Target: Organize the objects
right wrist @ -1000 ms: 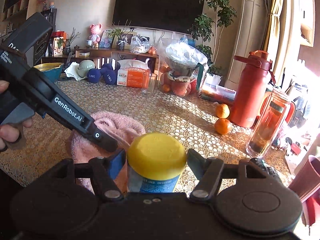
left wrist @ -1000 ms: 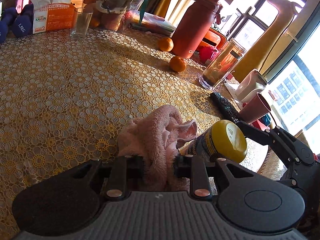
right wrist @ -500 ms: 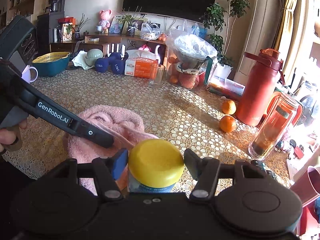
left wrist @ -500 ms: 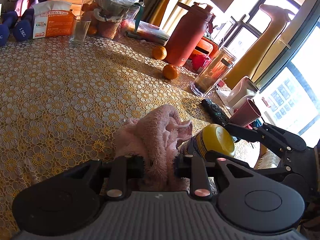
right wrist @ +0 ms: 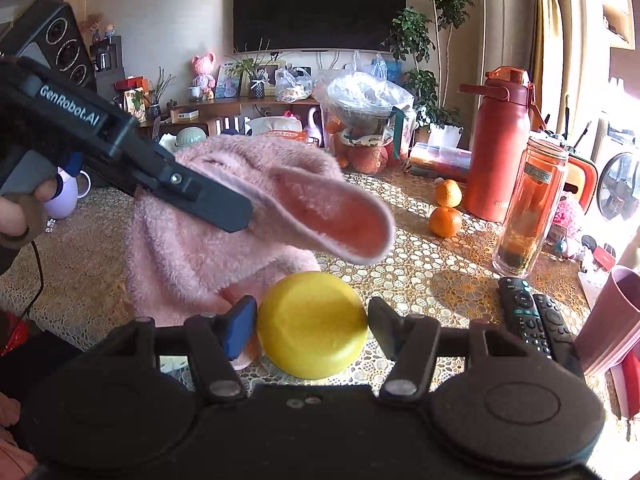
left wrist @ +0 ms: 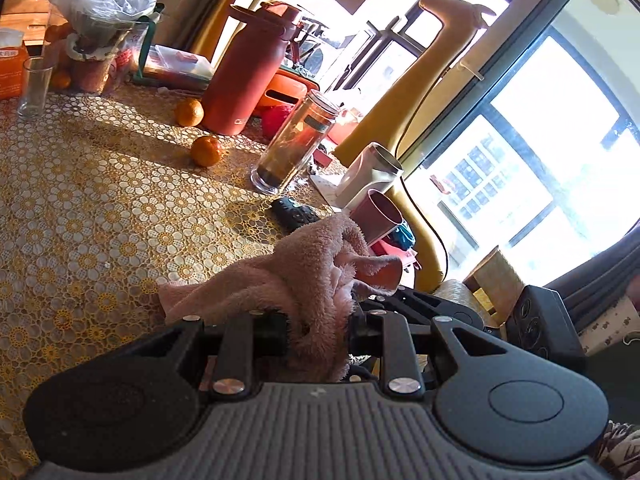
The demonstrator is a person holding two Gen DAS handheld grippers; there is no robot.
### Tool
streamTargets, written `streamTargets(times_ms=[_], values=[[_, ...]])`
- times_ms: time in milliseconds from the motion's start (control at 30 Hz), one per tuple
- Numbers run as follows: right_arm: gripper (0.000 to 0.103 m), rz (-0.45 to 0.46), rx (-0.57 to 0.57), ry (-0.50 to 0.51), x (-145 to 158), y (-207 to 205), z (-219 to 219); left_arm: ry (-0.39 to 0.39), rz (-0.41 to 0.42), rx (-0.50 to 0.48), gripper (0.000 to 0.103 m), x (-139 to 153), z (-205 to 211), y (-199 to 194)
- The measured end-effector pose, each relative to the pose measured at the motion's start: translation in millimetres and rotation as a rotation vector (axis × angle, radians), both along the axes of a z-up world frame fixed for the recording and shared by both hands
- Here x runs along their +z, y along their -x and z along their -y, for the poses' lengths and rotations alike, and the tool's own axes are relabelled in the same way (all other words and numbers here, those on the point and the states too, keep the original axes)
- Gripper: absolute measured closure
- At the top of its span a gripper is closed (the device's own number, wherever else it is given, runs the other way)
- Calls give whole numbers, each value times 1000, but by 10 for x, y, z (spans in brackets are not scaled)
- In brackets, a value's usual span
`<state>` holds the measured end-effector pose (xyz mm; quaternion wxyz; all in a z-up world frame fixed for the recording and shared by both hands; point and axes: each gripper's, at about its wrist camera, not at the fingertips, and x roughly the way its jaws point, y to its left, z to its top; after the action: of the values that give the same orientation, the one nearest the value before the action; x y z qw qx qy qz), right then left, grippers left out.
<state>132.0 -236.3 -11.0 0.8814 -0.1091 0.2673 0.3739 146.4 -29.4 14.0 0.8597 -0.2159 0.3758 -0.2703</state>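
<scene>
The left hand-held gripper (left wrist: 316,326) is clamped on a pink towel (left wrist: 304,276), holding it lifted with its lower folds trailing toward the surface (left wrist: 80,208). The right hand-held gripper (right wrist: 312,320) brackets a yellow-lidded jar (right wrist: 312,324); its fingers sit just beside the lid and I cannot tell whether they press on it. The likeliest trouble, as I judge it, is the towel: a loose flap hangs just ahead of the right hand-held gripper and directly over the jar, so it could drape on the lid or snag between finger and lid, spoiling that grip or dragging the jar over. A swing to the right could also brush the remotes (right wrist: 528,320) or the maroon cup (right wrist: 612,320) near that side. The towel looks thick, fluffy and limp, bunched at the pinch; the jar's lid is smooth, round and glossy, its body hidden below.
</scene>
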Motion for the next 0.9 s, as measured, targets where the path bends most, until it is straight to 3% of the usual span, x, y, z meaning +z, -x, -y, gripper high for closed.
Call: streamTargets(times_ms=[133,400,700,800,900], values=[[43,19,2,-10,-18,33,10,0,-43,-19,78,-137,124,-127],[43,10,-13,-40,-32,20,77,23,-110,41,79,-397,-43,-287],[43,-16,-33,-77,-61,37,173,-57,-217,125,79,-790,-220,-440],[43,-14,-32,-76,-66,42,172,-78,-230,139,79,-812,-278,-429],[43,-6,-31,-70,-67,52,160,-78,-190,128,78,-655,-319,-359]])
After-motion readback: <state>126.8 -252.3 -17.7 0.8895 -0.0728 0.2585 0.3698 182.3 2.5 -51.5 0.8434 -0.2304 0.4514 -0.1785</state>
